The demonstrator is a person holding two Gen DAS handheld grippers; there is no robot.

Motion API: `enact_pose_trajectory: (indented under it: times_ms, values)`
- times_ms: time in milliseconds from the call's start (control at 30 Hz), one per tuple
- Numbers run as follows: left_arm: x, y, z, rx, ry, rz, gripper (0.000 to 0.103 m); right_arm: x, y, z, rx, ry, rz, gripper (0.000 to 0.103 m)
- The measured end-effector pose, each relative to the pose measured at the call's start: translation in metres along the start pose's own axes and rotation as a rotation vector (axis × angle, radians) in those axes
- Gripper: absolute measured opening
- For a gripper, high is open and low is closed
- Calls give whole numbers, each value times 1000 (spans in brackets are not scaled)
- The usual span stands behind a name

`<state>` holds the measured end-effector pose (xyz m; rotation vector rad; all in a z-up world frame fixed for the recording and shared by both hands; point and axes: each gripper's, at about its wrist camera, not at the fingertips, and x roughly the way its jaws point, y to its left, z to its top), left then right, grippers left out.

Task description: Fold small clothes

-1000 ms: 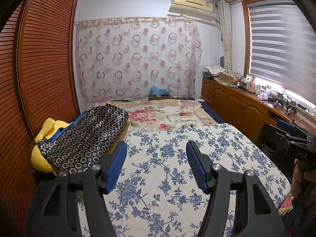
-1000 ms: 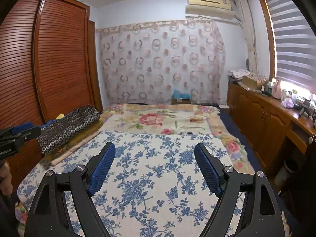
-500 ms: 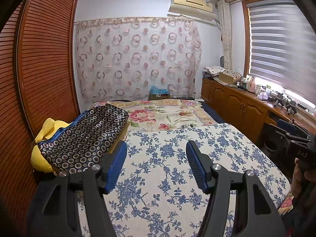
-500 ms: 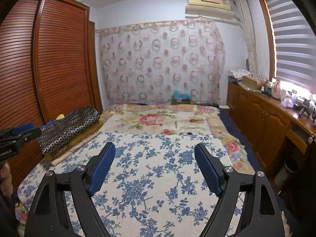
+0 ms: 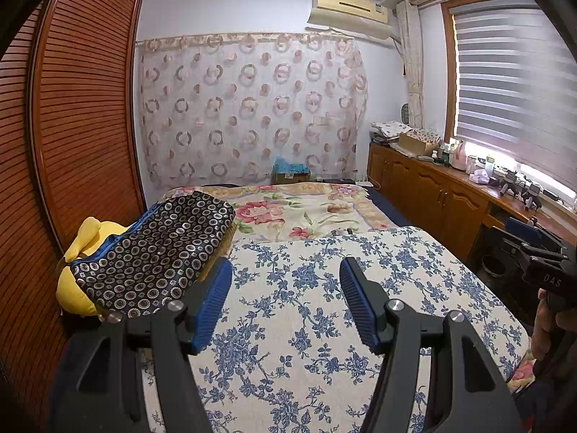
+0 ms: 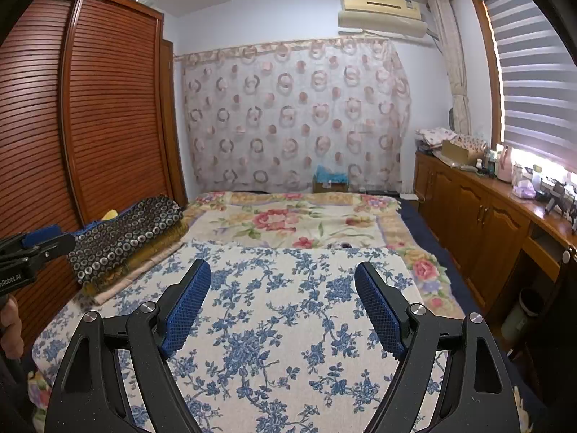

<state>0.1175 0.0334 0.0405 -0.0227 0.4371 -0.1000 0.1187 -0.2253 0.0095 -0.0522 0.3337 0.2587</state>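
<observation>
- Hovering over the bed, the left gripper [image 5: 283, 288] holds its jaws moderately apart with nothing between the blue pads [image 5: 212, 299] — only the blue-flowered cloth [image 5: 310, 324] shows below them.
- The right gripper [image 6: 281, 296] stands wider open, also empty, above the same blue-flowered cloth [image 6: 274, 310], which lies spread flat over the near half of the bed.
- A dark garment with ring patterns [image 5: 158, 249] is the nearest piece of clothing: it lies heaped at the bed's left edge, on a yellow cushion [image 5: 86, 231], beside the slatted wardrobe door [image 5: 83, 108].
- From the right wrist view that ring-patterned garment [image 6: 126, 231] rests on other folded fabrics — which of them counts as small clothes I cannot tell.
- A rose-printed blanket [image 6: 295, 220] covers the far half of the bed, in front of the circle-patterned curtain [image 6: 295, 115].
- Wooden cabinets [image 5: 432, 195] run along the right wall under the window blind [image 5: 512, 83].
</observation>
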Motion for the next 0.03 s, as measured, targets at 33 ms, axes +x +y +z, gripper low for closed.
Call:
enact_pose_trajectory:
  times_ms: [33]
  values:
    - [0,0,0,0,0,0,62,0,0,0,0,0,-1,84]
